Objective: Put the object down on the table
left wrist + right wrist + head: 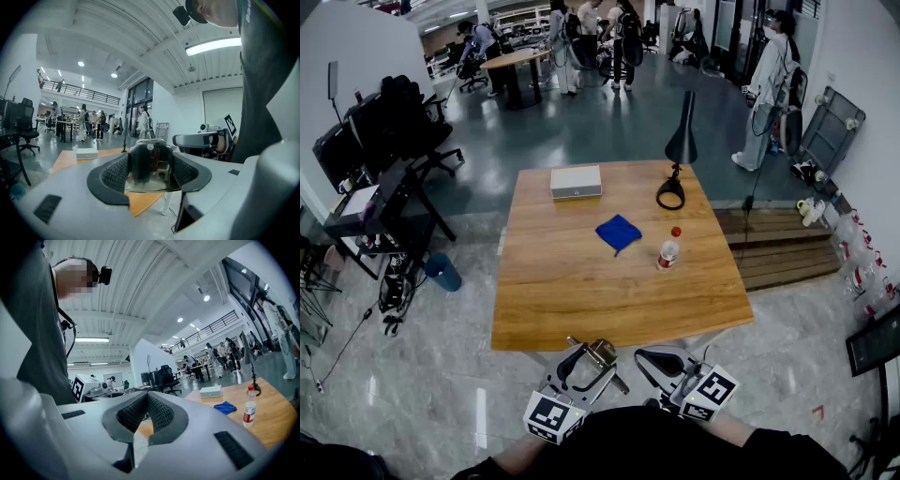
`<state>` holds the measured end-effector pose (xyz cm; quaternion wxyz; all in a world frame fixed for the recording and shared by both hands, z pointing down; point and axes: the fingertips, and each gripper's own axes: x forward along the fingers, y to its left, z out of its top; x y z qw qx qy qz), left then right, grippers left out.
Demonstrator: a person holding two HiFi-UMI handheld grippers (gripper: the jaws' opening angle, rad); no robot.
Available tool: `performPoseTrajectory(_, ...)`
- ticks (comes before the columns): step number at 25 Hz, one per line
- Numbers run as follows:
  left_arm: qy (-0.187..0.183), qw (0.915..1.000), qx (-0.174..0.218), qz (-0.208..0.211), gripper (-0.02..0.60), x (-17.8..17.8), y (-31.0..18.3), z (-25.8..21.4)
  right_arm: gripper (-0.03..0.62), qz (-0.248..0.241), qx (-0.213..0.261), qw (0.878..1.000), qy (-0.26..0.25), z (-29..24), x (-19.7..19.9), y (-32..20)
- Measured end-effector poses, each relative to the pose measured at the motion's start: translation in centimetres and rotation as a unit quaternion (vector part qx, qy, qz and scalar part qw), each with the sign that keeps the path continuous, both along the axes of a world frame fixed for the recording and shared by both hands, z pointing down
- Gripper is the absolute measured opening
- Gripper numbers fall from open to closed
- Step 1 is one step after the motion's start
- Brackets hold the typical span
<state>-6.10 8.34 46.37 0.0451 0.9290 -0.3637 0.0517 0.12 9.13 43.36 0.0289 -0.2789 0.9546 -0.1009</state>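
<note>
Held short of the wooden surface (572, 300), the left gripper (587, 356) has its jaws spread wide and clamped on a single small metal object (151, 163). The object sits upright between the pads, over the floor, not yet above the wood. The near edge of the surface lies straight ahead of this gripper and just beyond it, so the way to the put-down spot is forward and slightly up. The object's long axis cannot be made out. To its right, the right gripper (148, 401) has its jaws pressed together at the tips with nothing between them. It hangs beside the left one, equally close to the near edge, but the left is the one carrying the load. There are two grippers and one held object. Four things stand on the far half of the surface, each the only one of its kind: a white box (576, 181) at the back, a blue cloth (619, 232) near the middle, a red-capped bottle (668, 249) just right of the cloth, and a black desk lamp (678, 159) at the back right. The near half of the wood is bare, and that is the likely landing place.
</note>
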Motion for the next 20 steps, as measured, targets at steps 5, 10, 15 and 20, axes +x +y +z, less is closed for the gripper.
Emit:
performPoseTrajectory(5, 0.001, 1.0000, -0.001, 0.002, 0.290, 0.1, 0.1, -0.3, 0.005, 0.003, -0.001, 1.000, -0.001, -0.2, 0.1, 0.1)
performPoseTrajectory(10, 0.002, 1.0000, -0.003, 0.005, 0.290, 0.3, 0.1, 0.2, 0.005, 0.004, -0.003, 1.000, 0.003, 0.2, 0.1, 0.1)
performPoseTrajectory(15, -0.002, 1.0000, -0.006, 0.006, 0.290, 0.3, -0.1, 0.4, 0.005, 0.004, -0.007, 1.000, -0.006, 0.2, 0.2, -0.2)
performPoseTrajectory(20, -0.005, 0.9999, -0.009, 0.005, 0.290, 1.1, -0.5, 0.7, 0.005, 0.004, -0.009, 1.000, -0.009, 0.4, 0.9, -0.6)
